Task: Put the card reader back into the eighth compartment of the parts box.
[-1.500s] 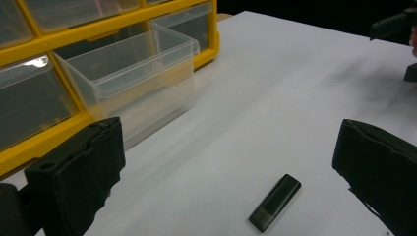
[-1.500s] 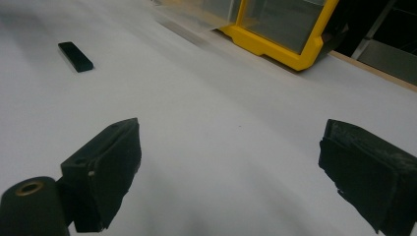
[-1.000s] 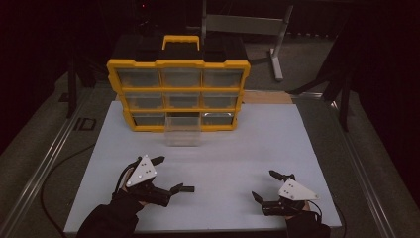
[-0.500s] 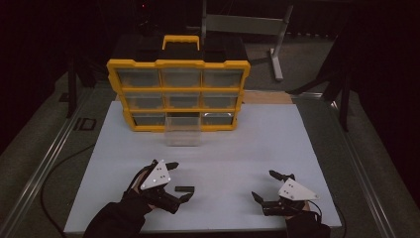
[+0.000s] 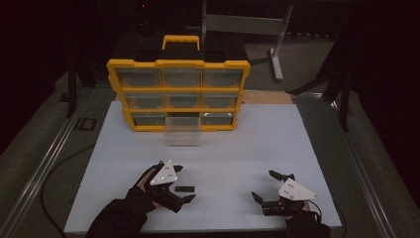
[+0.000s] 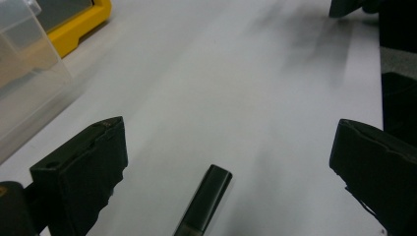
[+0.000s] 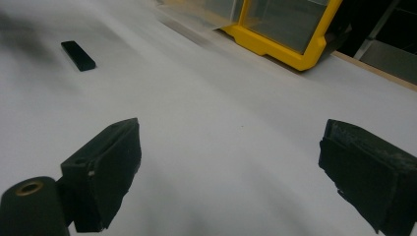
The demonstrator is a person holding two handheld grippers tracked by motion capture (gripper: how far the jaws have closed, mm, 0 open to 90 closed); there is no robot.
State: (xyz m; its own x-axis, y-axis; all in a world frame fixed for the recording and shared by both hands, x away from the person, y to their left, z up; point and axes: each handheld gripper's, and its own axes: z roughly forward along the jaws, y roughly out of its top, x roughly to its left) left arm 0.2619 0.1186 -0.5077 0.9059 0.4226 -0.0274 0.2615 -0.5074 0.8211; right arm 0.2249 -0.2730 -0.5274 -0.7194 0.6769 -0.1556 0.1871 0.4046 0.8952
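A small flat black bar [image 5: 184, 189] lies on the white table [image 5: 237, 144] near the front left. My left gripper [image 5: 185, 183] is open and low over the table, its jaws standing on either side of the bar without touching it. In the left gripper view the bar [image 6: 204, 199] lies between the wide-apart jaws of the left gripper [image 6: 228, 128]. My right gripper [image 5: 263, 184] rests open near the front right, nothing between its jaws. From the right gripper [image 7: 231, 128] the bar [image 7: 78, 55] shows far off at the upper left.
A yellow drawer organizer [image 5: 178, 94] with clear drawers stands at the back of the table. One clear drawer [image 5: 183, 135] sits pulled out on the table in front of it, also seen as the clear drawer [image 6: 24, 73] at the left. A metal stand [image 5: 275, 44] rises behind.
My left gripper has slid to the right along the table until its open jaws came around the black bar. The right gripper and the bar have stayed put.
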